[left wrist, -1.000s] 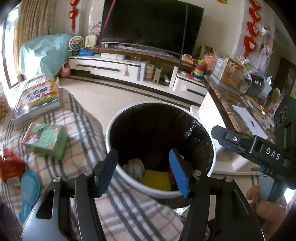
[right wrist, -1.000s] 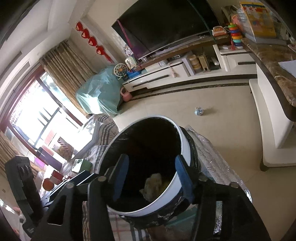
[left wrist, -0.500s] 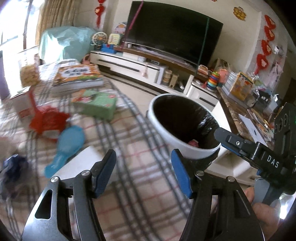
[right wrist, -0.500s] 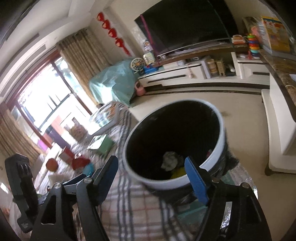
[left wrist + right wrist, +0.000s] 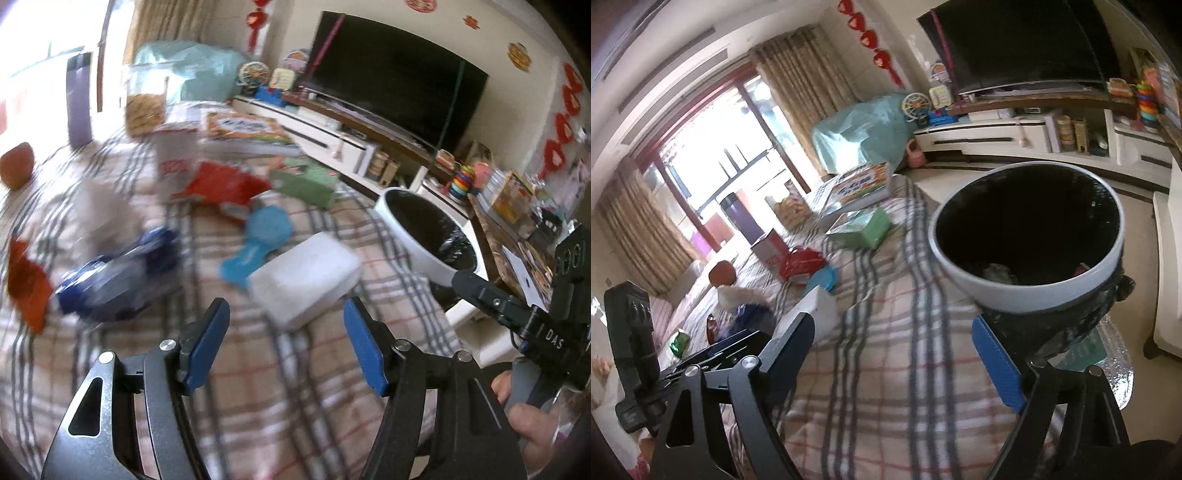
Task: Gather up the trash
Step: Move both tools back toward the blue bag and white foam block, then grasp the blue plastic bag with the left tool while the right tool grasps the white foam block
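Left wrist view: left half motion-smeared. I can't identify blue wrapper (image 5: pixel 110 277) at centre left, nor red scrap (image 5: pixel 27 284) at left edge. White lump (image 5: pixel 107 210) above them just blur. Print on red packet (image 5: pixel 221 186) unreadable.

Right wrist view: trash bin (image 5: pixel 1027 291) at right, inside too dark; I make out only pale scrap (image 5: pixel 997 274) and red bit (image 5: pixel 1080 268) near bottom. Small green item (image 5: pixel 679 341) at lower left too small to name.

Checked cloth (image 5: pixel 303 387): woven, matt. Bin (image 5: pixel 1052 291): smooth white plastic rim, glossy black liner (crinkled). Red wrapper (image 5: pixel 221 188): shiny. White block (image 5: pixel 306 280): matt.
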`<state>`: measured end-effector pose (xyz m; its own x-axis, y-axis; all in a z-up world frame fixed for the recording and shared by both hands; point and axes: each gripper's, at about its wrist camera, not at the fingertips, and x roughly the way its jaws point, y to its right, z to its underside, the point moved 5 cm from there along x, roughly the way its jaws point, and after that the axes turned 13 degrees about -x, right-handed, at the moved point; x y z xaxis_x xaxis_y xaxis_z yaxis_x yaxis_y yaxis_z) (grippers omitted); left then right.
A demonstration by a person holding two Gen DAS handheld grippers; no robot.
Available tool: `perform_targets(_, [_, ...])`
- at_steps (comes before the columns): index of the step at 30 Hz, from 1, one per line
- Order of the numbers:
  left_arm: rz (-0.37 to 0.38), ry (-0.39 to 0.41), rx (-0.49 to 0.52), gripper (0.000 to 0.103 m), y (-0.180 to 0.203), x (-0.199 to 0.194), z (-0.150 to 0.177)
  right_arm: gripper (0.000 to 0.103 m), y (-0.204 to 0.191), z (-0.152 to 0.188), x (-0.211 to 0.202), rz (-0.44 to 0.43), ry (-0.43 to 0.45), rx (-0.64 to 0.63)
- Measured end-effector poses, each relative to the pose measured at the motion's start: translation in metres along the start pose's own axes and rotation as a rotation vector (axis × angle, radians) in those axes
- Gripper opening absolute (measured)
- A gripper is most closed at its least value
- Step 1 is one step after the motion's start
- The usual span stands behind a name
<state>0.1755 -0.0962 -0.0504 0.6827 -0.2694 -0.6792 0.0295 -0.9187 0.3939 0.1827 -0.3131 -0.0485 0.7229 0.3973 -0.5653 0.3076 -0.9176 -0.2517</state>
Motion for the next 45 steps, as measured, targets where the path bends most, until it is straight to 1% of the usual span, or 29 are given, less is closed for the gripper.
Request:
perform_targets(5, [-0.032,0.008,-0.034,0.065,-0.026,-0.013,0.005,0.091,-0.023,0.004,0.009,-0.037,-0.026,-0.044])
perform_targets(8, [-0.050,0.010,-0.055,0.065,-0.041,-0.020,0.010,0.094,-0.038,0.006,0.015,-0.062,-0.047,-0.081])
perform_targets(11, [-0.071,0.015,-0.075,0.066,-0.057,-0.027,0.012,0.095,-0.055,0.008,0.022,-0.092,-0.066,-0.133])
perform_targets(18, [-0.115,0.026,-0.128,0.066,-0.087,-0.033,0.010,0.098,-0.089,0.013,0.039,-0.092,-0.106,-0.290])
perform_targets(20, [-0.120,0.029,-0.138,0.067,-0.095,-0.034,0.007,0.099,-0.095,0.013,0.045,-0.074,-0.113,-0.322])
perform_targets(23, [-0.129,0.039,-0.136,0.071,-0.101,-0.034,0.002,0.100,-0.100,0.012,0.050,-0.068,-0.120,-0.352])
perform_targets(29, [-0.142,0.030,-0.100,0.076,-0.105,-0.023,-0.008,0.100,-0.105,0.007,0.063,-0.075,-0.141,-0.390])
perform_targets(33, [-0.136,0.007,-0.095,0.077,-0.111,-0.010,-0.017,0.100,-0.107,0.005,0.074,-0.073,-0.164,-0.409])
perform_targets(37, [-0.138,0.005,-0.105,0.076,-0.117,0.000,-0.024,0.100,-0.107,0.004,0.084,-0.072,-0.180,-0.420])
perform_targets(39, [-0.139,0.005,-0.109,0.076,-0.119,0.005,-0.027,0.100,-0.107,0.003,0.089,-0.055,-0.184,-0.431])
perform_targets(40, [-0.134,0.002,-0.107,0.069,-0.118,0.007,-0.028,0.100,-0.107,0.004,0.091,-0.055,-0.185,-0.431])
perform_targets(41, [-0.130,0.000,-0.103,0.060,-0.118,0.008,-0.028,0.100,-0.106,0.003,0.093,-0.054,-0.187,-0.429])
perform_targets(42, [-0.127,-0.007,-0.098,0.056,-0.117,0.010,-0.028,0.098,-0.104,0.003,0.095,-0.045,-0.189,-0.425])
perform_targets(44, [-0.123,-0.021,-0.089,0.034,-0.115,0.014,-0.027,0.097,-0.102,0.003,0.097,-0.051,-0.194,-0.409])
perform_targets(45, [-0.122,-0.027,-0.085,0.028,-0.113,0.015,-0.027,0.095,-0.099,0.004,0.098,-0.055,-0.191,-0.395])
